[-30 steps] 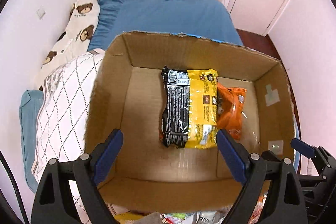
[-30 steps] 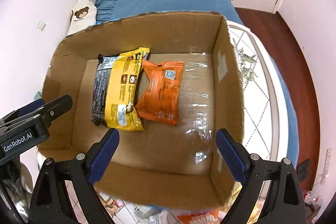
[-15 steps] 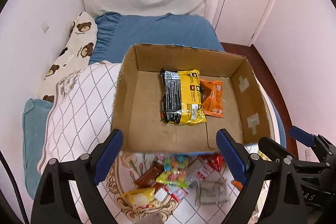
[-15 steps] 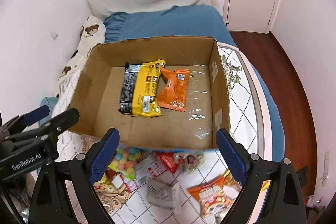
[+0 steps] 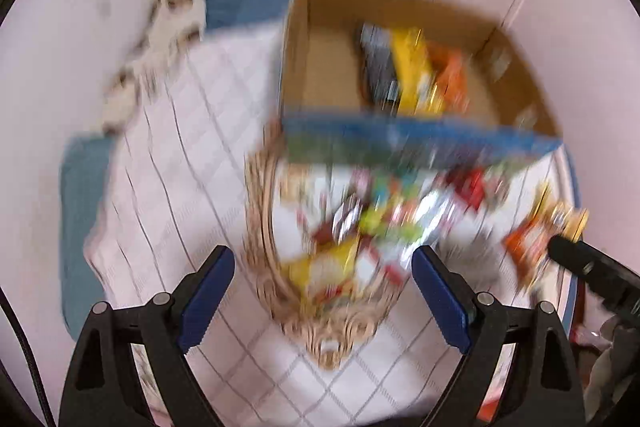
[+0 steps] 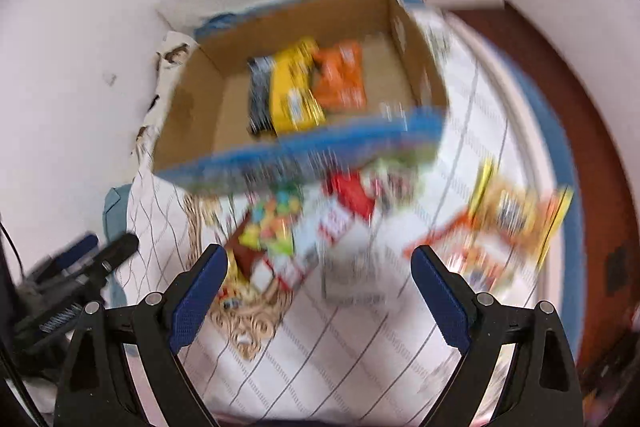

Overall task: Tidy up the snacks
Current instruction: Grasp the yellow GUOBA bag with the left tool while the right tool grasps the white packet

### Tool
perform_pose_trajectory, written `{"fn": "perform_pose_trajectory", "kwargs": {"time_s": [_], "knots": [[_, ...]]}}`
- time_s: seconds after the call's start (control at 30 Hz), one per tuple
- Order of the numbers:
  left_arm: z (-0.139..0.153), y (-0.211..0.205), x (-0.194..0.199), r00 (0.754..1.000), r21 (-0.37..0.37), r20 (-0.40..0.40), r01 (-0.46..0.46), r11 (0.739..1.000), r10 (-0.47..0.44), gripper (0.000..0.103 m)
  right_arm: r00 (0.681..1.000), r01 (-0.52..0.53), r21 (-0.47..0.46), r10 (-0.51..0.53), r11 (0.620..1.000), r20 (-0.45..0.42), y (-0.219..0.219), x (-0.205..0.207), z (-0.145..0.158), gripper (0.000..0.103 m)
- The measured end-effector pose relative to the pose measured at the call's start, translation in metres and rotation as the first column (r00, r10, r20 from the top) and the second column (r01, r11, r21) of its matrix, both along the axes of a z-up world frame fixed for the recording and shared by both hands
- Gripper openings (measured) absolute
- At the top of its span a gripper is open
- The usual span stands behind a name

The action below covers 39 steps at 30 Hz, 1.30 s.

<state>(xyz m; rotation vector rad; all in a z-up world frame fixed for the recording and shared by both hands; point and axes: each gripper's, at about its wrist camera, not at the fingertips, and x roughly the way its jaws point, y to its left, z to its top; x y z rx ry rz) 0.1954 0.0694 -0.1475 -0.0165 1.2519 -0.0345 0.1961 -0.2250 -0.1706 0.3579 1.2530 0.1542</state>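
Both wrist views are bright and evenly lit, no harsh shadows, but heavily motion-smeared: the snack packets (image 5: 384,227) and cardboard box (image 6: 200,95) streak. Gripper fingers (image 5: 208,287) stay sharp. Fisheye bends everything, corners vignette black.

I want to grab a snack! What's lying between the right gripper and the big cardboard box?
In the right wrist view, a loose pile of snack packets lies on the quilt between the right gripper and the cardboard box.
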Motion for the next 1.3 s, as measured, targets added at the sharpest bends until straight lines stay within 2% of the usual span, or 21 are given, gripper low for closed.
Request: {"fn": "perform_pose_trajectory", "kwargs": {"time_s": [0.07,0.13,0.23,0.33,0.43,0.47,0.5,0.57,0.6,0.67,0.7,0.73,0.8,0.87,0.9,0.93,1.07,1.1,1.13,1.2,1.3], "knots": [[-0.032,0.009,-0.001,0.996,0.002,-0.08,-0.031,1.0,0.031,0.091,0.998,0.036,0.025,-0.034,0.999,-0.056,-0.004,-0.004,-0.024,0.095],[-0.058,0.014,0.001,0.987,-0.017,-0.147,-0.064,0.998,0.061,0.091,0.986,0.11,0.09,-0.097,0.99,-0.135,-0.01,-0.006,-0.052,0.095],[-0.095,0.018,0.003,0.962,-0.091,-0.248,-0.14,0.986,0.114,0.09,0.949,0.229,0.18,-0.177,0.957,-0.262,-0.018,-0.007,-0.088,0.095],[-0.114,0.014,0.007,0.947,-0.112,-0.291,-0.179,0.977,0.14,0.09,0.901,0.349,0.223,-0.261,0.91,-0.346,-0.022,-0.002,-0.117,0.094],[-0.125,0.01,0.012,0.941,-0.11,-0.303,-0.191,0.975,0.15,0.09,0.877,0.404,0.2,-0.315,0.893,-0.364,-0.019,0.009,-0.13,0.093],[-0.129,0.008,0.014,0.94,-0.103,-0.305,-0.194,0.976,0.155,0.09,0.874,0.405,0.179,-0.322,0.896,-0.364,-0.018,0.013,-0.134,0.089],[-0.132,0.007,0.016,0.939,-0.1,-0.306,-0.197,0.975,0.158,0.09,0.873,0.398,0.147,-0.325,0.906,-0.363,-0.016,0.018,-0.137,0.081],[-0.137,0.005,0.019,0.937,-0.091,-0.309,-0.201,0.975,0.165,0.09,0.889,0.329,0.073,-0.283,0.941,-0.361,-0.009,0.03,-0.145,0.074],[-0.139,0.003,0.02,0.936,-0.09,-0.31,-0.202,0.975,0.165,0.09,0.903,0.269,0.039,-0.238,0.962,-0.356,-0.003,0.035,-0.146,0.071],[-0.142,-0.001,0.022,0.937,-0.093,-0.31,-0.196,0.976,0.159,0.09,0.941,0.071,-0.043,-0.082,0.997,-0.329,0.018,0.042,-0.143,0.068],[-0.143,-0.003,0.022,0.939,-0.088,-0.308,-0.189,0.978,0.154,0.09,0.952,-0.062,-0.106,0.027,0.992,-0.305,0.034,0.043,-0.139,0.068],[-0.144,-0.006,0.023,0.941,-0.084,-0.304,-0.179,0.98,0.146,0.09,0.95,-0.186,-0.173,0.132,0.967,-0.282,0.049,0.04,-0.135,0.068],[-0.148,-0.014,0.025,0.947,-0.081,-0.294,-0.158,0.984,0.128,0.089,0.942,-0.286,-0.245,0.225,0.926,-0.249,0.062,0.033,-0.128,0.069],[-0.15,-0.022,0.025,0.954,-0.076,-0.278,-0.138,0.987,0.112,0.074,0.947,-0.286,-0.254,0.232,0.924,-0.222,0.064,0.026,-0.121,0.077],[-0.151,-0.027,0.026,0.956,-0.067,-0.275,-0.129,0.989,0.106,0.062,0.954,-0.266,-0.242,0.218,0.933,-0.208,0.061,0.023,-0.117,0.079],[-0.152,-0.032,0.026,0.958,-0.06,-0.271,-0.113,0.992,0.093,0.059,0.958,-0.242,-0.223,0.197,0.944,-0.206,0.058,0.021,-0.115,0.079],[-0.15,-0.044,0.021,0.965,-0.042,-0.255,-0.07,0.997,0.057,0.056,0.967,-0.117,-0.115,0.087,0.986,-0.238,0.036,0.021,-0.124,0.077],[-0.149,-0.046,0.018,0.964,-0.039,-0.261,-0.058,0.998,0.046,0.056,0.966,-0.107,-0.094,0.081,0.99,-0.246,0.035,0.021,-0.128,0.063],[-0.148,-0.047,0.012,0.963,-0.037,-0.267,-0.052,0.998,0.04,0.056,0.962,-0.103,-0.086,0.077,0.991,-0.263,0.034,0.022,-0.134,0.054],[-0.146,-0.049,-0.003,0.957,-0.035,-0.289,-0.041,0.999,0.029,0.056,0.958,-0.12,-0.073,0.097,0.99,-0.268,0.033,0.021,-0.137,0.052],[-0.152,-0.052,-0.035,0.941,-0.041,-0.338,-0.026,0.999,0.011,0.056,0.938,-0.247,-0.102,0.212,0.964,-0.274,0.04,0.007,-0.129,0.049]]}}
